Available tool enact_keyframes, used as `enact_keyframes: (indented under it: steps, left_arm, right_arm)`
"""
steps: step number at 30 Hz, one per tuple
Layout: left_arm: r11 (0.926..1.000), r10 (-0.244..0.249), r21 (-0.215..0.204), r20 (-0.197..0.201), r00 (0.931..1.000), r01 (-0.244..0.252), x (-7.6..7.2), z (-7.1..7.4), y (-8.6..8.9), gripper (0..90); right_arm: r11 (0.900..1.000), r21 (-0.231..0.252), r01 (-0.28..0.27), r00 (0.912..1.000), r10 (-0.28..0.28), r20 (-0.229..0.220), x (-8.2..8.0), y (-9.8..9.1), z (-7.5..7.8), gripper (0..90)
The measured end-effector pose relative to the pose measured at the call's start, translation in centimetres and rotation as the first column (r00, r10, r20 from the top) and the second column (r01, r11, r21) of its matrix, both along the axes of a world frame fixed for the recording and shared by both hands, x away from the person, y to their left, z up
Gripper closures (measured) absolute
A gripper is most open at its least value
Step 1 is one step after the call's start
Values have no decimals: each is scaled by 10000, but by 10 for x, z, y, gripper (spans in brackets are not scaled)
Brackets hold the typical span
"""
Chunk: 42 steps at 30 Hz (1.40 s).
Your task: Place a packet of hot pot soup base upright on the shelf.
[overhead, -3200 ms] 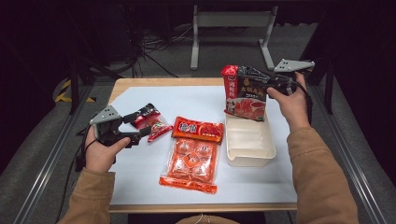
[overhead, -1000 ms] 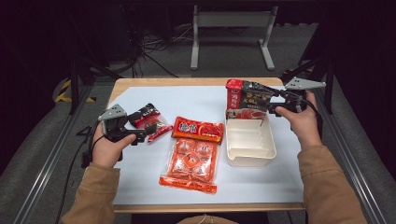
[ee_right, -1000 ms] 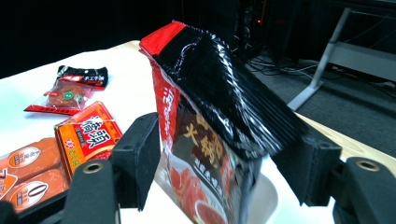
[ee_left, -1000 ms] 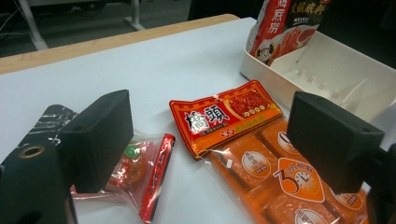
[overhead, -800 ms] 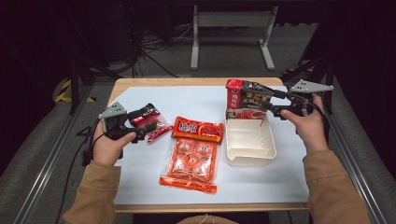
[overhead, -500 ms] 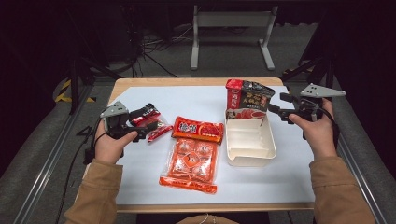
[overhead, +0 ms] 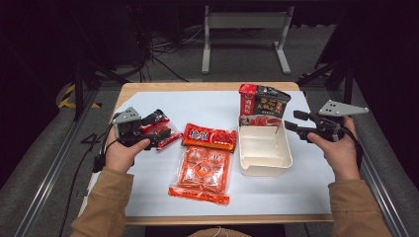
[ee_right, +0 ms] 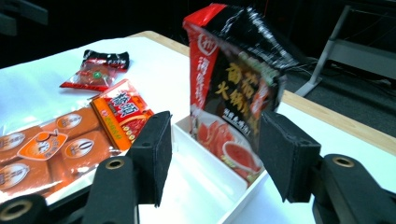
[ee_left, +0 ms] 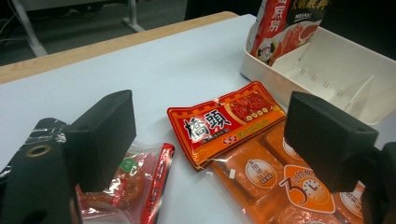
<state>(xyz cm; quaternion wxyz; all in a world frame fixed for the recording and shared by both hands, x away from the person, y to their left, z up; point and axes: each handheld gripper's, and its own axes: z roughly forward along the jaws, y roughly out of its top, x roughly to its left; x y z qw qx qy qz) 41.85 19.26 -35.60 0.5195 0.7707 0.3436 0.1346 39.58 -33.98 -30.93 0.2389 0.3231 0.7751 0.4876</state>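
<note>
**Sauce pouch stood in tray; next packets waiting**

High view. White rectangular plastic tray (overhead: pixel 264 150) sits right of centre on the white-covered table (overhead: pixel 316 190). A tall red-and-black sauce pouch (overhead: pixel 262 101) stands upright at the tray's far end. Right gripper (overhead: pixel 292 122) hovers just beside the tray's right rim, apart from the pouch; its jaws have just been closing, with nothing between them. Left gripper (overhead: pixel 160 133) rests over a small clear-and-red snack packet (overhead: pixel 159 122) at the table's left. Flat orange-red sachet (overhead: pixel 210 137) and a large orange multi-pack (overhead: pixel 200 170) lie between packet and tray.

Left gripper view. Jaws stand wide and empty; the snack packet (ee_left: pixel 130 182) lies below the left pad, whether touching cannot be told.

Right gripper view. Jaws part-open, framing the pouch (ee_right: pixel 233 93) farther off without contact.

Risks, as judged. The pouch leans only on the tray wall and looks top-heavy; a brush from the right gripper, or a nudge to the tray, could topple it. The snack packet's slick film may slip from a shallow pinch.
</note>
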Motion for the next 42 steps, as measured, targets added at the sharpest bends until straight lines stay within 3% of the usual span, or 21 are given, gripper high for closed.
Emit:
enact_keyframes:
  steps: [9, 17, 24, 29, 35, 38, 42]
  left_arm:
    - [9995, -197, 249, -31, 9998, 198, -2, -1, -9, 175]
    - [9988, -229, 436, -45, 9997, 230, 6, -5, -23, 159]
    - [9981, -279, 540, -98, 9996, 284, 26, -13, -37, 157]
    - [9981, -58, 619, -68, 10000, 62, 36, -20, -42, 164]
    - [9990, -44, 443, -119, 9999, 49, 53, -30, -43, 165]
    - [9994, -143, 304, -350, 9993, 154, 60, -35, -43, 165]
    - [9982, -234, 546, -609, 9979, 268, 66, -41, -48, 188]
  right_arm:
    - [9996, 248, -100, 9998, 104, -174, -15, 4, -13, 438]
    - [9988, 478, -103, 9996, 115, -250, -24, 0, -24, 425]
    - [9988, 498, 23, 9995, -7, -321, -25, -3, -30, 420]
    - [9978, 619, 244, 9989, -219, -413, -26, -6, -32, 407]
    - [9965, 802, 252, 9988, -218, -440, -26, -9, -34, 397]
    - [9962, 832, 258, 9985, -217, -501, -25, -9, -36, 395]
    - [9958, 875, 253, 9979, -200, -611, -24, -9, -39, 395]
